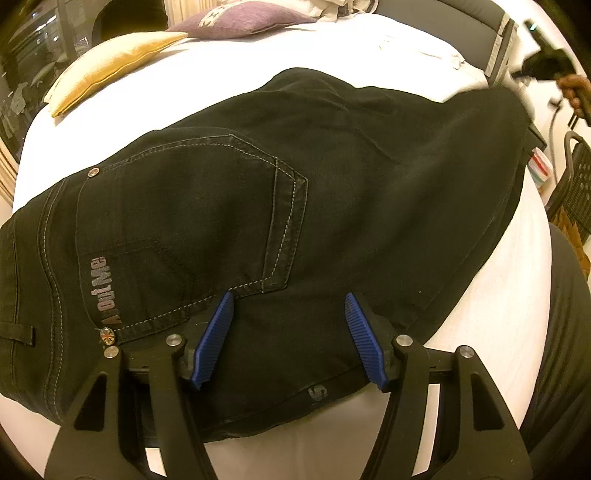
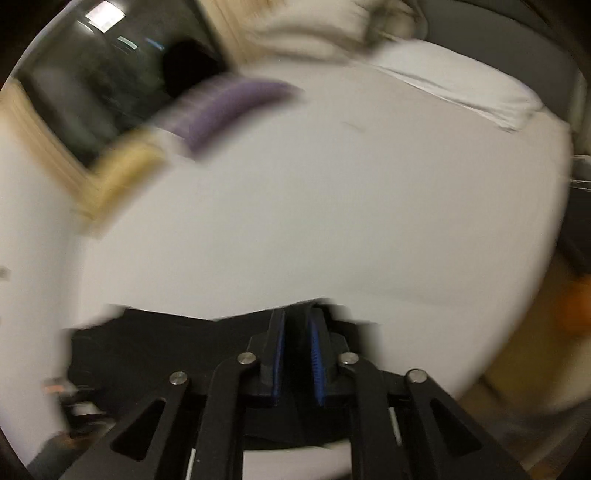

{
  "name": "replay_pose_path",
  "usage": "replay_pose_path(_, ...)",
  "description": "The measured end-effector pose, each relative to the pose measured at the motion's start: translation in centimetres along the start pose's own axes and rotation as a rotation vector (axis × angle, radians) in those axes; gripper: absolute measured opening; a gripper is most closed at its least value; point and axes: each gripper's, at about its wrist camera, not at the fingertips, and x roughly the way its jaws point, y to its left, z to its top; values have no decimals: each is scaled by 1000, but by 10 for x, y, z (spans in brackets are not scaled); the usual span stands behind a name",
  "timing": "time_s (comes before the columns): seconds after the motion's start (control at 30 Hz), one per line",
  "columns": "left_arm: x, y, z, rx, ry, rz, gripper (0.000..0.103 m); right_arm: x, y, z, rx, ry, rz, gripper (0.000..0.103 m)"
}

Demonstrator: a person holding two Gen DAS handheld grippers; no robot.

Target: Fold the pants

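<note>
Pants: the black pants (image 1: 314, 192) lie flat on the white bed (image 1: 229, 66). They run from 9 o'clock to 2 o'clock in the left wrist view. The back pocket (image 1: 192, 229) faces up, near 9 o'clock.

Left gripper: the left gripper (image 1: 290, 341) sits at 6 o'clock, low over the pants. Its two blue pads (image 1: 216, 339) are wide apart. Nothing is between them but flat cloth below. I cannot tell if they touch it.

Right gripper: the right gripper (image 2: 297, 356) is at 6 o'clock in its own view. Its pads are close together with black cloth (image 2: 155, 339) pinched between them. From the left wrist view it shows far off at 2 o'clock, near the leg end of the pants.

Other things: a yellow pillow (image 1: 114, 62) sits at 11 o'clock and a purple pillow (image 1: 240, 18) at 12 o'clock.

Step, I think: the right side is carrying the leg end over to make a fold.

What could go wrong: the right view is very blurry, so that side looks fast. A fast pull could drag the whole pants across the bed, as the left side is not holding them. The cloth could slip out of the pinch. The fold could land crooked or bunch up.
</note>
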Motion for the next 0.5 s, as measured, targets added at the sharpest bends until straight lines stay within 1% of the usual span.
replay_pose_path(0.03, 0, 0, 0, 0, 0, -1, 62, 8, -19, -1, 70, 17, -90, 14)
replay_pose_path(0.07, 0, 0, 0, 0, -1, -1, 62, 9, -35, -5, 141, 11, -56, 13)
replay_pose_path(0.1, -1, -1, -1, -1, -4, -1, 62, 8, -42, -10, 171, -6, 4, 13)
replay_pose_path(0.13, 0, -1, -1, -2, -5, 0, 62, 5, -48, -18, 190, -34, 87, 13)
replay_pose_path(0.17, 0, -1, -1, -2, -6, 0, 62, 4, -50, -28, 189, -59, 148, 13)
replay_pose_path(0.2, 0, -2, -1, 1, -5, 1, 62, 5, -49, -35, 180, -63, 183, 17)
replay_pose_path(0.27, 0, -2, -1, 5, -1, 1, 63, 10, -43, -54, 162, -62, 269, 18)
replay_pose_path(0.33, 1, -3, 0, 3, 0, 5, 63, 15, -44, -66, 180, -56, 350, 18)
replay_pose_path(0.4, 1, -4, 0, 0, -2, 10, 63, 20, -37, -77, 181, -62, 440, 18)
replay_pose_path(0.5, 1, -6, 1, -4, -3, 14, 63, 24, 1, -84, 127, -61, 611, 18)
